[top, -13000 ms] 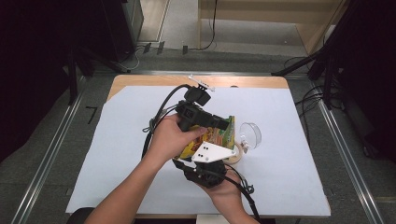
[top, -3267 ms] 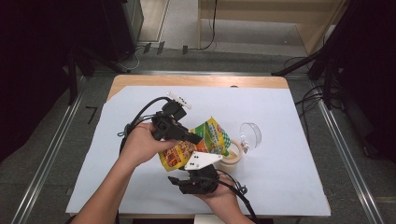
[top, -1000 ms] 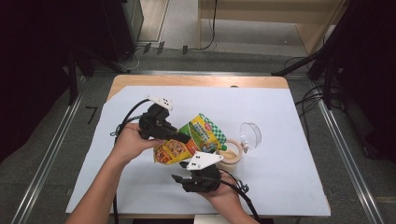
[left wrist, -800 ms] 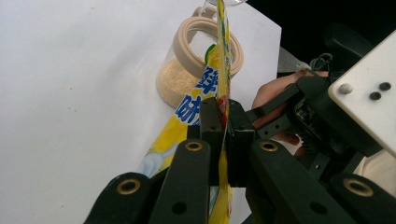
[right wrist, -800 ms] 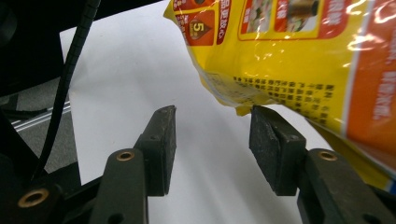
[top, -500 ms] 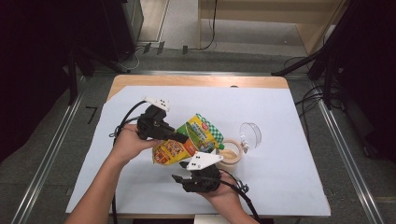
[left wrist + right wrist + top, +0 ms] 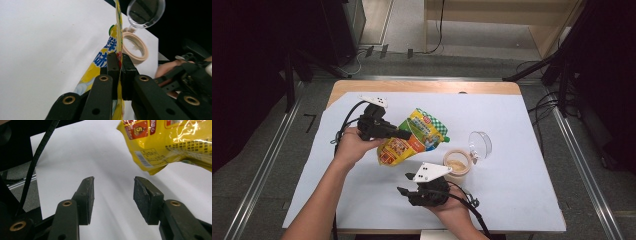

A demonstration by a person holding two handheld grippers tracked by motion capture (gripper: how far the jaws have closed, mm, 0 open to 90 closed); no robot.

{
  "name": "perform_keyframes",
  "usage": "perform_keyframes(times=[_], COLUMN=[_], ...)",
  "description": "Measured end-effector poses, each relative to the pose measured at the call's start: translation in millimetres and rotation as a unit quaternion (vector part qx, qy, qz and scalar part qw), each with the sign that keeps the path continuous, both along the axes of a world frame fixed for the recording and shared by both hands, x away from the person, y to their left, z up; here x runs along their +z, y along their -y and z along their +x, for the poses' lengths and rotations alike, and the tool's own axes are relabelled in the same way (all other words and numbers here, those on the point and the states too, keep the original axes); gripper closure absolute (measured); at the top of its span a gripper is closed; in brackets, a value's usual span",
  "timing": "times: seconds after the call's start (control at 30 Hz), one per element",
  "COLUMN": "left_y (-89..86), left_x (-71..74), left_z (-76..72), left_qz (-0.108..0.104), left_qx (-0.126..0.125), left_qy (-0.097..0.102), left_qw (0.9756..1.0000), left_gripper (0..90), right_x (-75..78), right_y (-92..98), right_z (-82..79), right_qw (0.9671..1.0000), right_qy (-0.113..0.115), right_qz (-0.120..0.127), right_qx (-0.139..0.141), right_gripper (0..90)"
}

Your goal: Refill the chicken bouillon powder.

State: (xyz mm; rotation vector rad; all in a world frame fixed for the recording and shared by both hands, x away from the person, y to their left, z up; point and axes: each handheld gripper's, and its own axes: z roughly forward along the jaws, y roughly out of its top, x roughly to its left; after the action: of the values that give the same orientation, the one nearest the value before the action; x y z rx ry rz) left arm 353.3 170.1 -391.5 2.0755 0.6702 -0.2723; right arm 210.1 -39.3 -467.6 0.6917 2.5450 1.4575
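Your left gripper (image 7: 119,67) has its jaws pressed together on the edge of the yellow spout pouch (image 7: 414,140), which hangs tilted in the air above the white table cover (image 7: 522,145), its green-capped end toward the small beige tub (image 7: 457,166). From there the worry is slip: the pouch is glossy, crinkled film, and you are pinching only a thin flat seam of it, so the weight of the soft, sagging body could drag it out of the pads or twist it round them. If it drops, it is likely to land on or against the open tub (which looks to hold pale powder or paste) and tip it or foul it.

Your right gripper (image 7: 113,195) rests low near the table's front edge with its jaws spread and nothing between them, the pouch's bottom corner hanging just above and beyond them. Bring it in carelessly and you could bat the pouch sideways.

The tub is a shallow round thing with a thick rim; the clear domed lid (image 7: 480,145) beside it looks like rigid, light plastic and would probably skitter if nudged.
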Motion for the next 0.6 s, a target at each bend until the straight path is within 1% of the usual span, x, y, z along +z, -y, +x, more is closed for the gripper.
perform_keyframes(times=[0.03,0.1,0.2,0.33,0.4,0.47,0.6], left_y=[1.4,2.1,3.8,5.2,4.3,3.0,-0.6], left_x=[-3.0,-4.7,-9.9,-15.9,-17.2,-17.5,-17.8], left_z=[2.5,3.8,6.9,8.3,8.5,8.4,5.6], left_qz=[0.004,0.006,0.015,0.025,0.016,0.014,0.014], left_qx=[0.002,0.002,0.006,0.002,-0.002,-0.002,-0.003], left_qy=[0.003,0.006,0.005,0.014,0.015,0.015,0.017], left_qw=[1.0000,1.0000,0.9999,0.9996,0.9997,0.9998,0.9998], left_gripper=[89.1,89.1,89.0,89.0,89.0,88.9,88.8], right_x=[0.2,0.4,1.0,2.1,2.7,3.4,4.0], right_y=[1.3,2.1,4.9,7.3,7.9,8.5,9.1], right_z=[-0.1,-0.1,0.4,1.3,1.8,2.3,2.3], right_qw=[1.0000,1.0000,1.0000,0.9999,0.9999,0.9999,0.9999], right_qy=[0.000,-0.001,0.000,0.000,0.000,0.003,0.002], right_qz=[0.000,0.001,0.001,0.004,0.005,0.005,0.007], right_qx=[-0.001,-0.003,-0.008,-0.014,-0.015,-0.015,-0.016], right_gripper=[52.7,52.7,52.7,52.7,52.7,52.7,52.7])
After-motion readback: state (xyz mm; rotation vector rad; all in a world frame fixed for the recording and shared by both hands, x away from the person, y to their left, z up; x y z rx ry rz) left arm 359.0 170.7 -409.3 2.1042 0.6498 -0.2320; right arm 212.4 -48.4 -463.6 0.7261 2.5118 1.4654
